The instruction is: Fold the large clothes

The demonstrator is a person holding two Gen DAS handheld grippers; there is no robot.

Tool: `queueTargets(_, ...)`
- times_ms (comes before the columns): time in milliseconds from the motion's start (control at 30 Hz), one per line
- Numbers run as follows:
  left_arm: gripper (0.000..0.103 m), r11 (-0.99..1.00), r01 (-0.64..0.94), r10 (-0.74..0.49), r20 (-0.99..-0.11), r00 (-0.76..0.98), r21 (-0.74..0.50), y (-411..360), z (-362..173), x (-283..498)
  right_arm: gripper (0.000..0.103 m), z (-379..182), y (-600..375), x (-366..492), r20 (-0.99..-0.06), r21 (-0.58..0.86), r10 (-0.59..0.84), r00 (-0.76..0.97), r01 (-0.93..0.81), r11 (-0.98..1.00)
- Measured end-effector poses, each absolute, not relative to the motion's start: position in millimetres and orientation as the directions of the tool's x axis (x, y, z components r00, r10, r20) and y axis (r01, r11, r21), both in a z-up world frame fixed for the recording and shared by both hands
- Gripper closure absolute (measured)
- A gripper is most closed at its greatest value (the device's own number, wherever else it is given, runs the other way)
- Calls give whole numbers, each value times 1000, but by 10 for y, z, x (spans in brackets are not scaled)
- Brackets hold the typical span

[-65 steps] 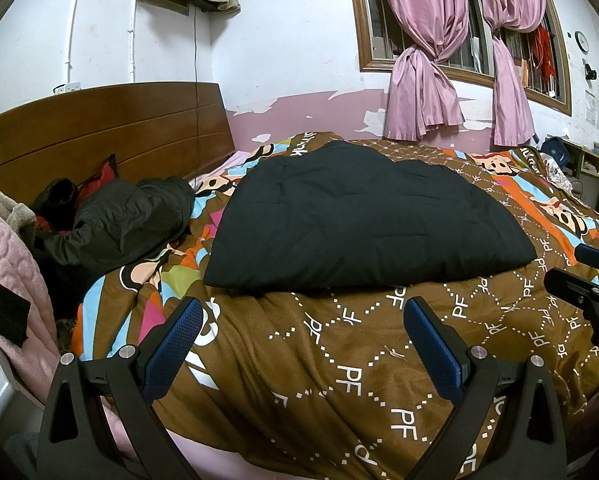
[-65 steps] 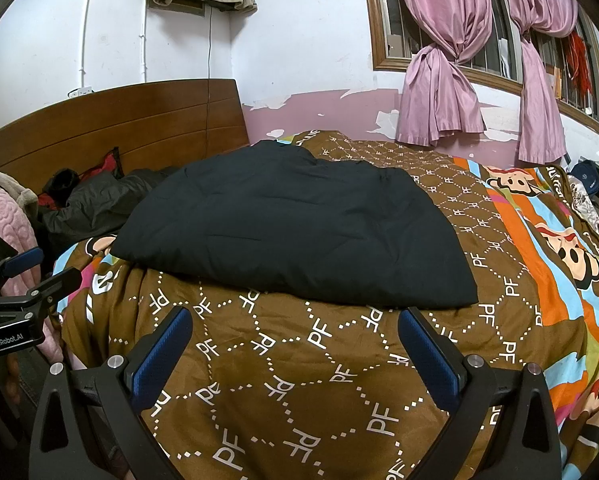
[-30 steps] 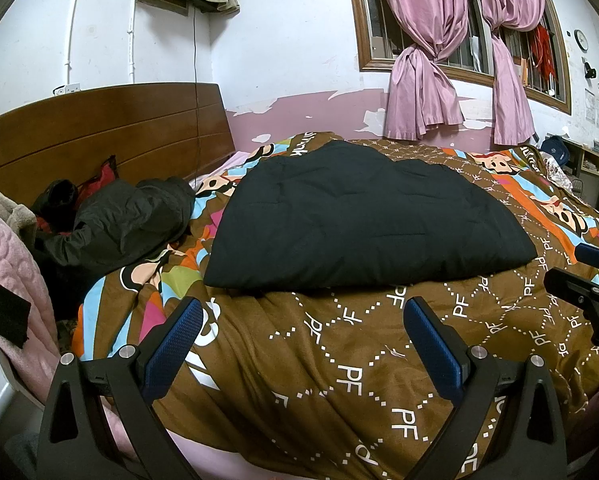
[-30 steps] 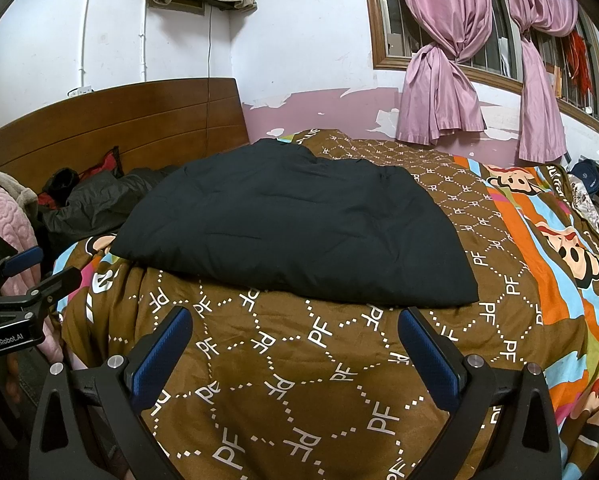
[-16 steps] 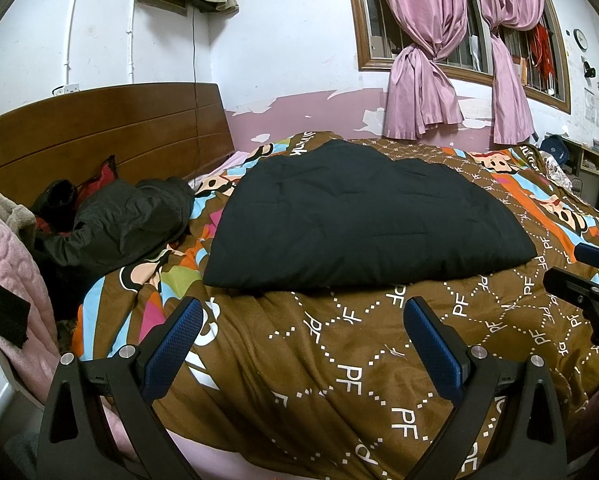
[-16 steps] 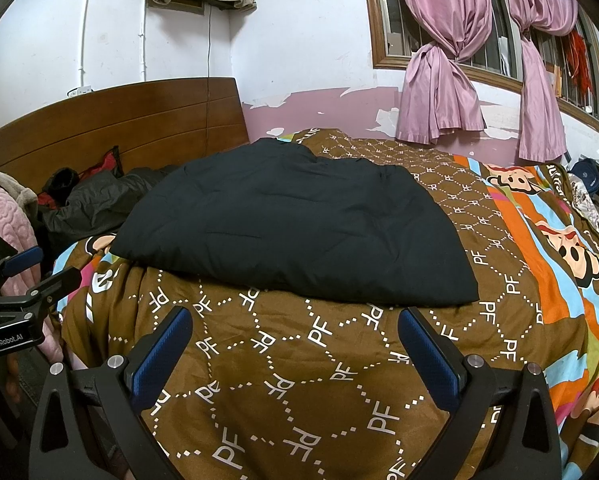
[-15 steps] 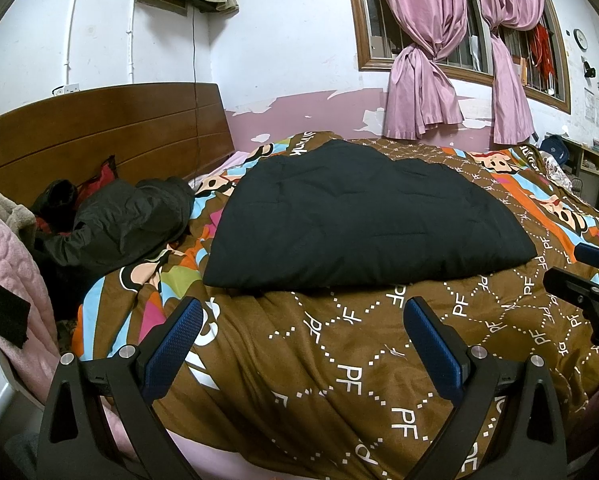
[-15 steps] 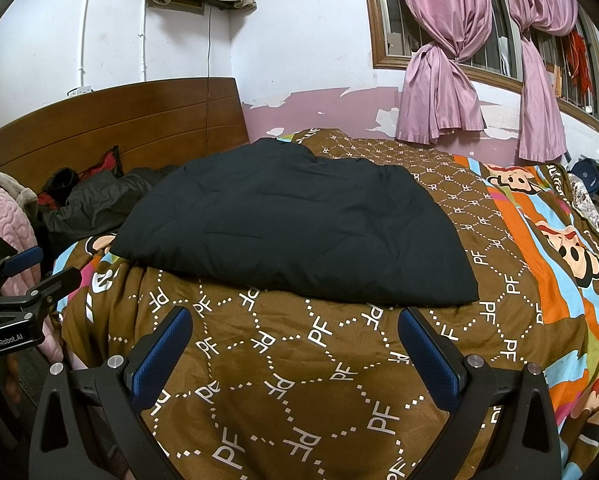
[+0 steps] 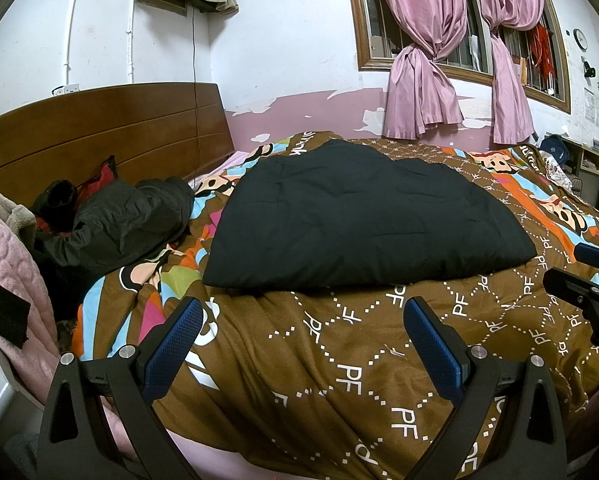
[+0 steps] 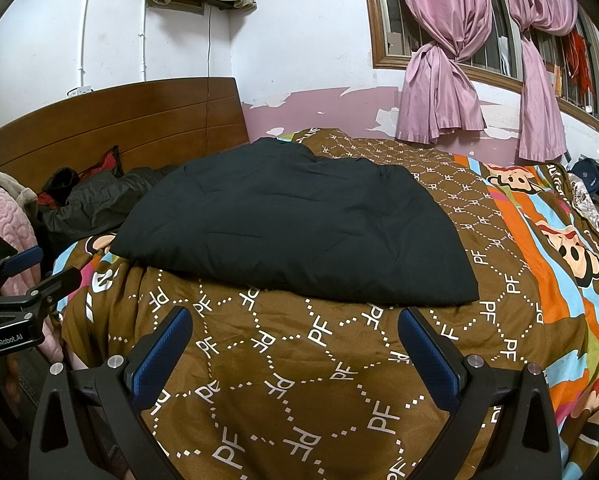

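Observation:
A large black padded garment point(image 9: 359, 216) lies folded flat in a rough rectangle on the brown patterned bedspread point(image 9: 339, 360); it also shows in the right wrist view point(image 10: 299, 224). My left gripper point(image 9: 303, 344) is open and empty, held above the near edge of the bed, short of the garment. My right gripper point(image 10: 295, 348) is open and empty, also short of the garment's near edge. The right gripper shows at the right edge of the left wrist view point(image 9: 587, 284), and the left gripper shows at the left edge of the right wrist view point(image 10: 15, 300).
A dark jacket point(image 9: 127, 220) lies crumpled by the wooden headboard point(image 9: 99, 132). Pink blankets point(image 9: 7, 272) are piled at the left. Pink curtains point(image 9: 423, 80) hang at the window. A shelf point(image 9: 595, 160) stands at the far right.

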State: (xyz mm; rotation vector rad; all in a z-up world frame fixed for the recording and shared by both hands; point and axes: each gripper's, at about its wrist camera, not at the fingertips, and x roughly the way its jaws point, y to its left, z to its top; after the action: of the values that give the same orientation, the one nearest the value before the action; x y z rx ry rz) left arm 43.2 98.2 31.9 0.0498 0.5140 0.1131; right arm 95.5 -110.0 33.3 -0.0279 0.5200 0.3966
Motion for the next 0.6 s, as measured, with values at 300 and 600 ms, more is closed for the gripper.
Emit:
queueTargets(300, 5, 988, -128, 155, -496, 854, 88, 990, 299, 456, 0, 333, -1096, 958, -489, 73, 362, 794, -376, 924)
queueTargets(600, 5, 985, -145, 174, -492, 853, 96, 1058, 307, 455, 0, 336, -1093, 959, -489, 73, 361, 794, -375, 924)
